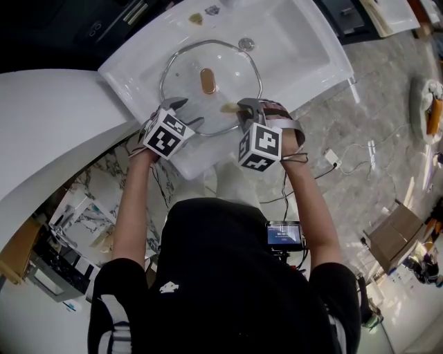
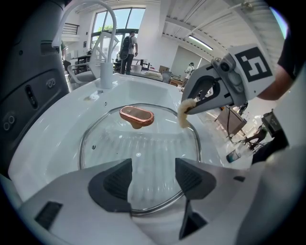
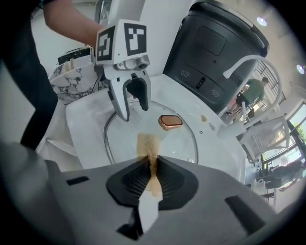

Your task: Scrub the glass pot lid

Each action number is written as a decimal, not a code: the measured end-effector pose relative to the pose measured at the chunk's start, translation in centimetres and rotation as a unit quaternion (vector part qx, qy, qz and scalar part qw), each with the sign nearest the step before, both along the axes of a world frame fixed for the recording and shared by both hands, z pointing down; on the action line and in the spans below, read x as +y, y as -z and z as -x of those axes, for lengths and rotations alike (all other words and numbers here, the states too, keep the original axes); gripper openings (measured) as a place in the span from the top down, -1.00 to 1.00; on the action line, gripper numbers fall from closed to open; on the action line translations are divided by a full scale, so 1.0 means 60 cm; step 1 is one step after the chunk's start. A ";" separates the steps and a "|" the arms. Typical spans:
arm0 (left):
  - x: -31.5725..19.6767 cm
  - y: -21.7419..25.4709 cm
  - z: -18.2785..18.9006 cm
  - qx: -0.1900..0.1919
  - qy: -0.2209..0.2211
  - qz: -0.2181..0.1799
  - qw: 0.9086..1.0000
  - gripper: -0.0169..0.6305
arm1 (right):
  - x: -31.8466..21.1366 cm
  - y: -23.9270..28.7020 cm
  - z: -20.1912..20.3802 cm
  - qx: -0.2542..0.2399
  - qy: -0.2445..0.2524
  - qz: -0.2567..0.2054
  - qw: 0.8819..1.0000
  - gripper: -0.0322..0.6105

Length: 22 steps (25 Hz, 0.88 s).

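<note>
The glass pot lid (image 1: 192, 105) is lying flat in the white sink (image 1: 297, 41). The left gripper (image 2: 153, 177) is holding its jaws spread just above the lid's near rim. The right gripper (image 3: 152, 174) is pinching a tan sponge (image 3: 148, 143) and pressing it onto the glass ahead of its jaws.

White sink (image 1: 304, 41), shallow, flat-bottomed, beside curved white worktop (image 1: 48, 131). Lying flat on sink bottom: round glass lid (image 1: 183, 72), steel rim, copper-coloured knob (image 1: 208, 81) facing up. Round drain (image 1: 246, 44) just beyond lid, apart from rim. On sink's far ledge: small brown scrap (image 1: 196, 19), greyish scrap (image 1: 212, 10) beside it. White tap (image 2: 107, 62) rising from same ledge.
</note>
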State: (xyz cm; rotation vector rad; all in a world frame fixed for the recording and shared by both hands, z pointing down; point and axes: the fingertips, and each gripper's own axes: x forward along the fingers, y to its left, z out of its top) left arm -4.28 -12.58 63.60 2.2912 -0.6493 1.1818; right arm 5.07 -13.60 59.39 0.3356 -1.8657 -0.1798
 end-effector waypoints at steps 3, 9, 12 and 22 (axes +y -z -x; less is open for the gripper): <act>0.001 0.001 0.002 0.000 0.001 0.001 1.000 0.14 | 0.005 -0.015 0.003 0.019 0.013 0.000 1.000 0.84; 0.001 0.001 0.004 0.007 0.002 -0.004 1.000 0.14 | 0.010 -0.040 0.004 0.045 0.032 -0.014 0.998 0.84; 0.000 -0.001 0.004 0.009 0.003 -0.004 1.000 0.14 | 0.011 -0.049 0.006 0.051 0.034 -0.023 0.998 0.84; -0.001 -0.001 0.007 0.010 0.008 -0.002 1.000 0.14 | 0.005 -0.055 0.007 0.052 0.028 -0.043 0.997 0.84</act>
